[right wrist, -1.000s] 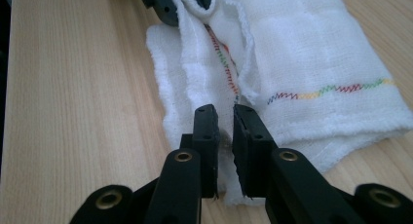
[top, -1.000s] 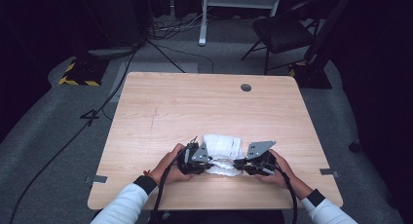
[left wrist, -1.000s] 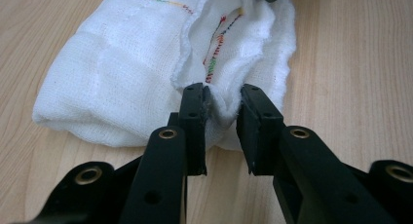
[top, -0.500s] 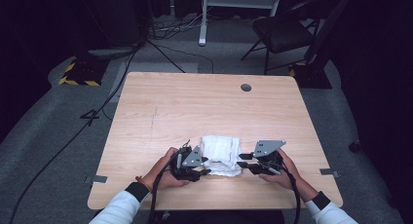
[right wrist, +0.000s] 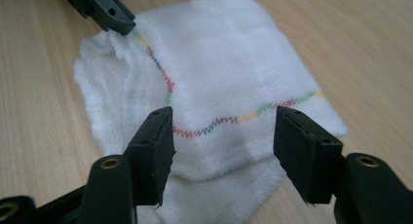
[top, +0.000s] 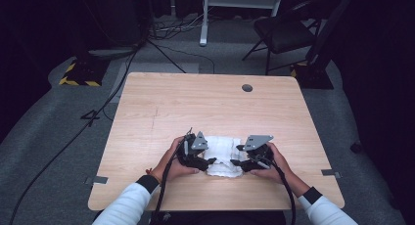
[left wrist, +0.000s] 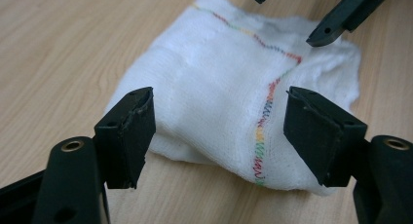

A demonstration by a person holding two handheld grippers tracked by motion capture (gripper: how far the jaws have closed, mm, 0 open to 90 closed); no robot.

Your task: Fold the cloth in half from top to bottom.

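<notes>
The white cloth (top: pixel 222 156) lay folded on the counter (top: pixel 210 102), both tools, left (top: pixel 211 161) and right (top: pixel 235 162), wide open and empty, further folding possibly left.

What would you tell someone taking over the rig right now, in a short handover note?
Left gripper: open, jaws either side of the near edge of the white cloth, gripping nothing.
Right gripper: open, jaws astride the opposite edge of the cloth, gripping nothing.
The cloth lies folded in layers on the wooden table near the front edge, between both hands, rainbow stitching on top.
Done: cloth looks folded into a small stack.
Left: probably another fold or tidying; neither gripper holds it yet.
</notes>
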